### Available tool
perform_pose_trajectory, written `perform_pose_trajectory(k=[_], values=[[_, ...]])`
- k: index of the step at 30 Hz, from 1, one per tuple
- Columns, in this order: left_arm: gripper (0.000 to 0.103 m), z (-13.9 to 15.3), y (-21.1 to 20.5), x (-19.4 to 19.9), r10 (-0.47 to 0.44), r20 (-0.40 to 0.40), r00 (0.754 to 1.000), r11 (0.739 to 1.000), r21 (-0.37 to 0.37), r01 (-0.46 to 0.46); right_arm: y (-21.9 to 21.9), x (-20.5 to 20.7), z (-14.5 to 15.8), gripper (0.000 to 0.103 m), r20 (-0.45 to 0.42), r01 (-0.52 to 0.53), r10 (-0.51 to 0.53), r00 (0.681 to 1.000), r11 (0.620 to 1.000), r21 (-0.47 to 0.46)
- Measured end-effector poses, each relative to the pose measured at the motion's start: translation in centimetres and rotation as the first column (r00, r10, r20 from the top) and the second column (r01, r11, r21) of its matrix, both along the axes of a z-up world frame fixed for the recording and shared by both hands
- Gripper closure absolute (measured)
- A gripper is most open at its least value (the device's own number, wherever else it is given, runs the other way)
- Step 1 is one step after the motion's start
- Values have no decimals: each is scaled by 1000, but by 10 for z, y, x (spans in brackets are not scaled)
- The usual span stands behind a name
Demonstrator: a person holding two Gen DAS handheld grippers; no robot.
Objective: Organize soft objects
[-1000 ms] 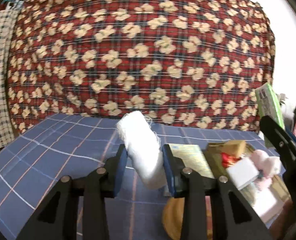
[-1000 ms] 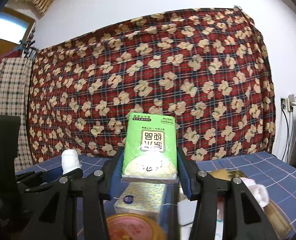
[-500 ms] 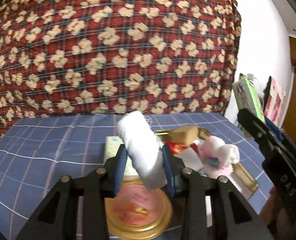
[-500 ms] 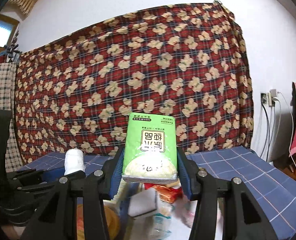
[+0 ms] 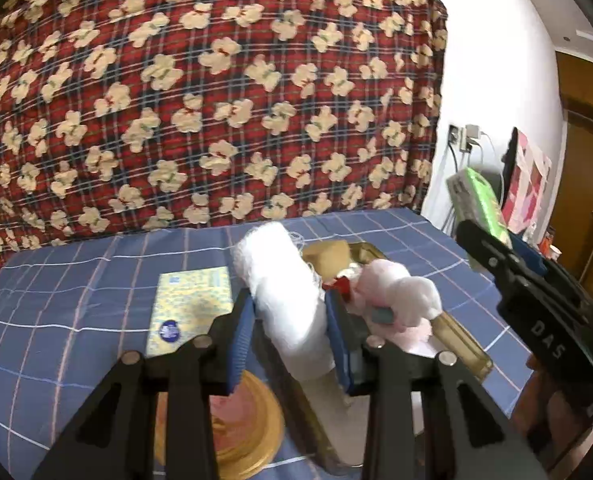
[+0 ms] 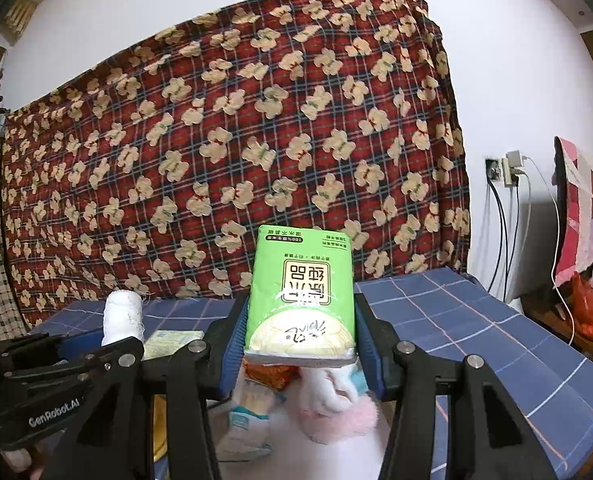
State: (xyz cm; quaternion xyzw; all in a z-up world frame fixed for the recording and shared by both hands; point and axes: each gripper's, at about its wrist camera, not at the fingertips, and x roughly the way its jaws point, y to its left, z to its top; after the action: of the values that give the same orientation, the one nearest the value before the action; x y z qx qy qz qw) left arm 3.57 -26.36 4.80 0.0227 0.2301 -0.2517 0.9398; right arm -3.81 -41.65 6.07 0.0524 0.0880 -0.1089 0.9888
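Two loaded claws — pink plush toy (image 5: 396,300), gold tin (image 5: 462,340) crowd beneath.

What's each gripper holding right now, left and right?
Left gripper: shut on the white cloth roll.
Right gripper: shut on the green tissue pack.

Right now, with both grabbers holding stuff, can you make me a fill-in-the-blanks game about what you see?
1. The left gripper squeezes a rolled white ____.
2. The right gripper holds a tissue pack wrapped in bright ____ plastic.
3. The fluffy pink plush toy lies in a shallow ____-coloured metal tray.
4. The checked tablecloth is ____.

Missing words: towel; green; gold; blue
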Motion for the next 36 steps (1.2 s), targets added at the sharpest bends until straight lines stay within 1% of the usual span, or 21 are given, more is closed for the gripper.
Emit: perform_pose_trajectory(k=[4, 8, 11, 12, 14, 15, 16, 17, 19, 22, 26, 32, 34, 36], values=[[68, -4, -14, -2, -29, -14, 999, 999, 16, 29, -9, 2, -3, 51, -30, 5, -5, 1000, 1000, 11], [68, -16, -26, -1, -49, -44, 998, 998, 33, 50, -14, 13, -16, 51, -105, 1, 1, 994, 1000, 18], [67, -25, -33, 1, -56, -69, 996, 997, 51, 60, -16, 21, -27, 51, -164, -11, 15, 986, 1000, 23], [64, -30, -38, 2, -56, -80, 995, 996, 71, 62, -17, 23, -31, 48, -184, -12, 15, 983, 1000, 21], [62, -36, -41, 4, -40, -89, 995, 994, 95, 49, -18, 27, -37, 40, -214, -16, 21, 977, 1000, 27], [58, -38, -40, 5, -33, -91, 995, 994, 97, 42, -19, 30, -40, 34, -234, -11, 17, 972, 1000, 29], [53, -39, -39, 6, -30, -92, 995, 995, 96, 39, -20, 31, -43, 31, -246, 5, 1, 969, 1000, 22], [50, -39, -37, 6, -28, -92, 995, 995, 92, 36, -22, 31, -45, 29, -250, 20, -14, 968, 1000, 19], [39, -38, -33, 5, -7, -78, 997, 996, 88, 14, -26, 29, -47, 23, -244, 17, -7, 970, 999, 38], [33, -32, -28, 1, 8, -47, 999, 996, 85, -4, -28, 24, -45, 22, -219, 24, -13, 976, 998, 51], [27, -27, -17, 0, 32, -26, 999, 997, 68, -30, -21, 20, -38, 22, -187, 13, -6, 982, 999, 37], [13, -20, -1, -4, 67, 6, 998, 997, 33, -67, -10, 13, -28, 21, -140, 1, 2, 990, 1000, 18], [7, -18, 4, -6, 76, 20, 997, 997, 20, -76, -7, 8, -25, 20, -121, 3, -2, 993, 1000, 10], [3, -15, 8, -10, 84, 39, 996, 996, 5, -84, -4, 5, -24, 19, -116, 5, -5, 993, 1000, -1]])
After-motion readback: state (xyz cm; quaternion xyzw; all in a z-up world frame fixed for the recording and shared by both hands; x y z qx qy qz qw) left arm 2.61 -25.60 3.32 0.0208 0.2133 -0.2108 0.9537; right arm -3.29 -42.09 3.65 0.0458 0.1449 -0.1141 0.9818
